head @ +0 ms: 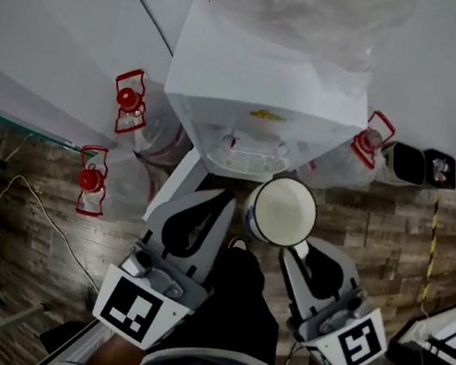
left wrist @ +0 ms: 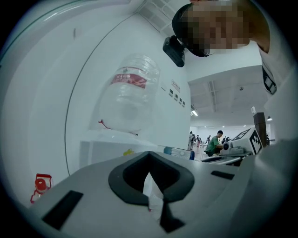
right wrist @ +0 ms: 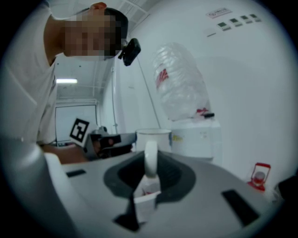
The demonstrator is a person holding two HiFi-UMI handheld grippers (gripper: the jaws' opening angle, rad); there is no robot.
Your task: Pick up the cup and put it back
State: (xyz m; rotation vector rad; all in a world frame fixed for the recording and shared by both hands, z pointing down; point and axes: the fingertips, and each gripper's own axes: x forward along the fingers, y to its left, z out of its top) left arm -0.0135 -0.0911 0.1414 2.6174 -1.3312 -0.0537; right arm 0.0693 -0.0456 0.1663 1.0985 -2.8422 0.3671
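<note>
White cup [head: 280,211] hangs by its handle [right wrist: 150,158] in your right gripper [head: 295,247], which is clenched on it, at 4 o'clock of the drip tray [head: 244,164]. Left gripper [head: 221,201] is clenched on nothing. Reads as the put-back step. Next: centre the cup over the tray, seat it flat, then release.

White cup [head: 281,211] with a dark outer rim; white water dispenser [head: 228,81] with a small yellow mark [head: 268,115]; clear bottles [head: 129,190] with red handles [head: 91,181]; dark brown wood-plank floor [head: 37,222]; left claw [head: 221,198] and right claw [head: 297,249] pale grey with black hollows and black-and-white square markers [head: 140,309].
</note>
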